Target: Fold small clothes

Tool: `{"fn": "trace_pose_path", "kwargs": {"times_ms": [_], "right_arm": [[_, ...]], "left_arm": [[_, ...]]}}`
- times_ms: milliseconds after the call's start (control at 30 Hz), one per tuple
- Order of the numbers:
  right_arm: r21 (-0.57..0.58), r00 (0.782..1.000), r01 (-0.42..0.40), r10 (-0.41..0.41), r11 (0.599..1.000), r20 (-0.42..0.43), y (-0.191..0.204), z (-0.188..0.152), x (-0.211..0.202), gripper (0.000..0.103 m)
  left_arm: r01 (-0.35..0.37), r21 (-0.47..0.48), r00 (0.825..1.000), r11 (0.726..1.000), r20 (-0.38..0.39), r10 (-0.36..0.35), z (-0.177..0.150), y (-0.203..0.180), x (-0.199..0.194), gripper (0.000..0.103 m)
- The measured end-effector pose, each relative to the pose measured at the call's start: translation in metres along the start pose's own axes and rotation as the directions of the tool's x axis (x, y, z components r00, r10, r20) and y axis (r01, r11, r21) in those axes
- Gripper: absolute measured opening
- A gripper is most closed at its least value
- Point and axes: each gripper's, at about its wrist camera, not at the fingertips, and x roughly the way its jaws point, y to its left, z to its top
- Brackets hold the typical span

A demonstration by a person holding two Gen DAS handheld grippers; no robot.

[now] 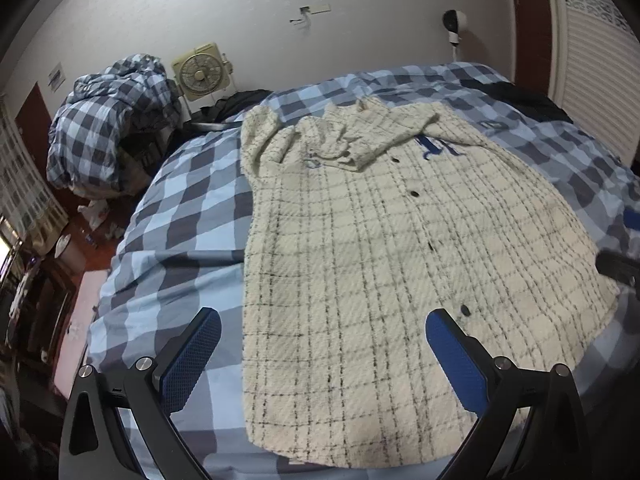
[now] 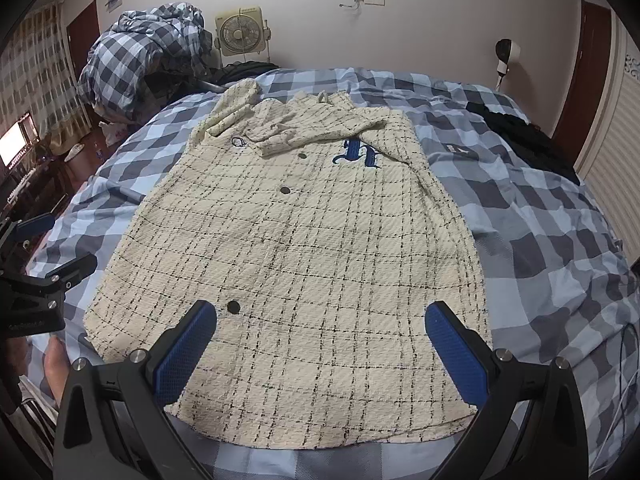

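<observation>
So the cream plaid button-up shirt (image 1: pixel 360 248) is laid face-up on the bed (image 1: pixel 180 208), over the blue checked cover. Hem is at the near edge, collar and the blue embroidered letter (image 2: pixel 356 154) point away toward the wall, so its long axis runs straight out from both grippers. The sleeves look already flopped in across the chest, kind of bunched up near the collar.

The left hand-held gripper (image 1: pixel 322 354) is wide open and holding nothing; it hangs above the hem's left part, and its left finger is off the cloth, over the bedcover. The right hand-held gripper (image 2: pixel 320 346) is spread open and empty too, hovering above the hem's right part, both fingers over fabric. Each one is nearer its own bottom corner, so my guess is the next move is a two-handed pinch of the hem and a fold away toward the collar.

Nothing's really in the way on the shirt itself. A heaped checked duvet (image 1: pixel 108 128) and a small box fan (image 1: pixel 199 74) sit off at the far left, and some dark clothing (image 2: pixel 524 140) lies on the bed at far right, well apart. The bunched sleeves might make the fold lumpy, though.
</observation>
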Motion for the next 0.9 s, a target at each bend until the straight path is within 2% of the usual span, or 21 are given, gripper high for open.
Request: {"fn": "trace_pose_path", "kwargs": {"times_ms": [167, 233, 333, 500, 600, 700, 767, 833, 900], "right_arm": [[0.036, 1.0, -0.022, 0.023, 0.999, -0.007, -0.007, 0.001, 0.001, 0.102], [0.056, 0.999, -0.027, 0.029, 0.998, -0.019, -0.011, 0.001, 0.003, 0.102], [0.09, 0.999, -0.03, 0.034, 0.995, -0.038, -0.016, 0.0, 0.005, 0.102], [0.121, 0.996, -0.018, 0.028, 0.992, -0.081, -0.019, -0.002, 0.011, 0.102], [0.13, 0.99, -0.017, 0.035, 0.991, -0.135, -0.02, -0.002, 0.019, 0.102], [0.151, 0.977, -0.052, 0.081, 0.987, -0.196, -0.018, 0.002, 0.031, 0.102], [0.125, 0.964, -0.081, 0.109, 0.989, -0.243, -0.009, 0.016, 0.048, 0.102], [0.088, 0.953, -0.078, 0.1, 0.993, -0.285, 0.002, 0.037, 0.067, 0.102], [0.063, 0.956, -0.079, 0.094, 0.995, -0.278, 0.015, 0.07, 0.088, 0.102]], "left_arm": [[-0.043, 0.008, 0.998, 0.999, 0.048, 0.042, 0.033, 0.007, -0.003, 0.103], [-0.024, -0.007, 0.998, 1.0, 0.063, 0.024, 0.046, 0.01, -0.001, 0.103], [-0.018, -0.035, 0.997, 0.999, 0.077, 0.02, 0.048, 0.012, 0.008, 0.103], [0.033, -0.079, 0.999, 0.996, -0.029, -0.035, 0.04, 0.022, 0.032, 0.103], [-0.002, -0.098, 0.999, 0.995, -0.046, -0.003, 0.041, 0.036, 0.036, 0.103], [-0.061, -0.125, 0.996, 0.99, -0.077, 0.052, 0.04, 0.057, 0.047, 0.103], [-0.075, -0.139, 0.994, 0.987, -0.095, 0.062, 0.039, 0.068, 0.056, 0.103], [-0.087, -0.16, 0.991, 0.983, -0.116, 0.068, 0.04, 0.076, 0.065, 0.103], [-0.079, -0.202, 0.989, 0.976, -0.137, 0.052, 0.042, 0.084, 0.074, 0.103]]}}
